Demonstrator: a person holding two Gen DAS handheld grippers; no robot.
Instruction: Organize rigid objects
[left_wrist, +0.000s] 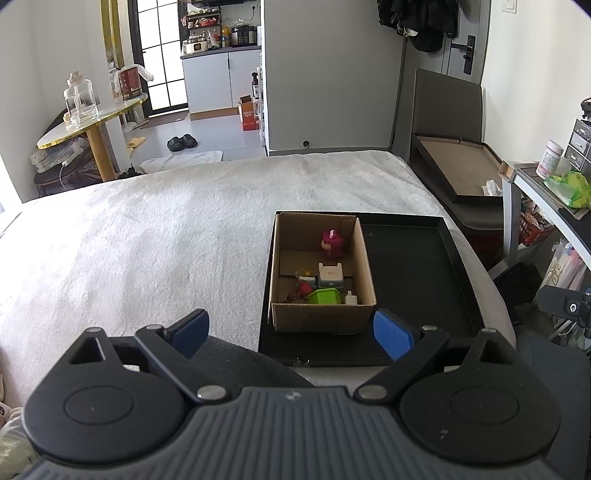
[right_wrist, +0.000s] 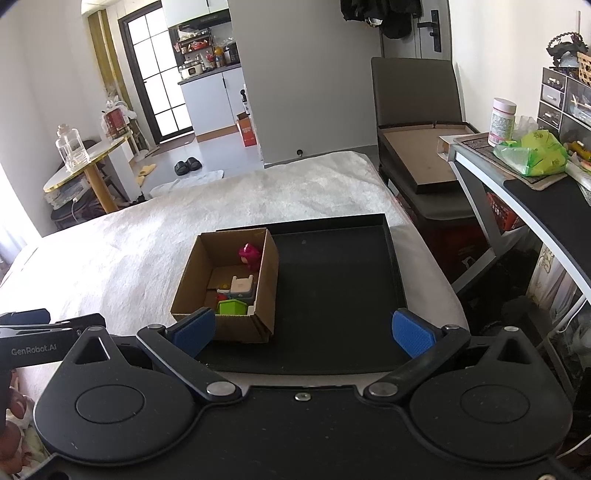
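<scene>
An open cardboard box (left_wrist: 321, 317) (right_wrist: 266, 306) stands on the left part of a black tray (left_wrist: 413, 273) (right_wrist: 332, 295) on the bed. Inside it are a magenta figure (left_wrist: 332, 242) (right_wrist: 250, 254), a white boxy toy (left_wrist: 330, 275) (right_wrist: 242, 285), a green bin (left_wrist: 325, 296) (right_wrist: 232, 307) and small red pieces (left_wrist: 301, 290). My left gripper (left_wrist: 291, 332) is open and empty, just before the box's near wall. My right gripper (right_wrist: 304, 330) is open and empty over the tray's near edge; its left finger (right_wrist: 194, 328) overlaps the box's near corner.
The bed has a white fuzzy cover (left_wrist: 166, 229) (right_wrist: 147, 236). A dark chair with a brown-lined lid (left_wrist: 461, 173) (right_wrist: 421, 158) stands at the bed's right. A cluttered desk (left_wrist: 554, 177) (right_wrist: 535, 166) is at far right. A round table with a glass jar (left_wrist: 79, 99) is at far left.
</scene>
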